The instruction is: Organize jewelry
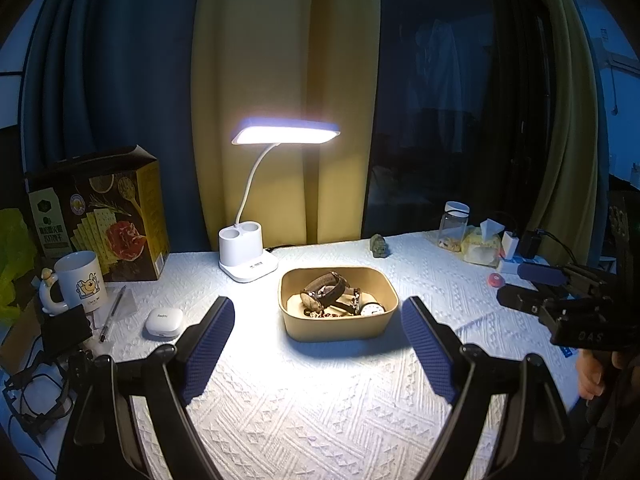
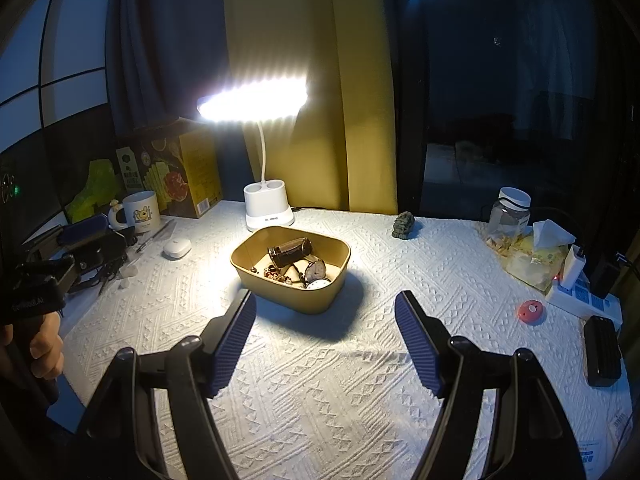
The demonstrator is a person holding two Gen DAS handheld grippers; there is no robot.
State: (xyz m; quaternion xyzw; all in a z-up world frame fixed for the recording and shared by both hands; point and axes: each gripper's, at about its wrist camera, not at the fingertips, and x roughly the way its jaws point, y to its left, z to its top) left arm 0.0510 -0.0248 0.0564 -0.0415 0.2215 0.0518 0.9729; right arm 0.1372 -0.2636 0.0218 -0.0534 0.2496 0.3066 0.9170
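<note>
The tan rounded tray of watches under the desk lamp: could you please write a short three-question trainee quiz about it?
1. True or false: the left gripper is shut on a watch.
2. The dark leather-strap watch lies: A) in the tan rounded tray; B) beside the white earbud case; C) in the white cartoon mug.
3. What lit thing stands right behind the tray?

Key: 1 false; 2 A; 3 the white gooseneck desk lamp.

Open cloth before tray
</note>
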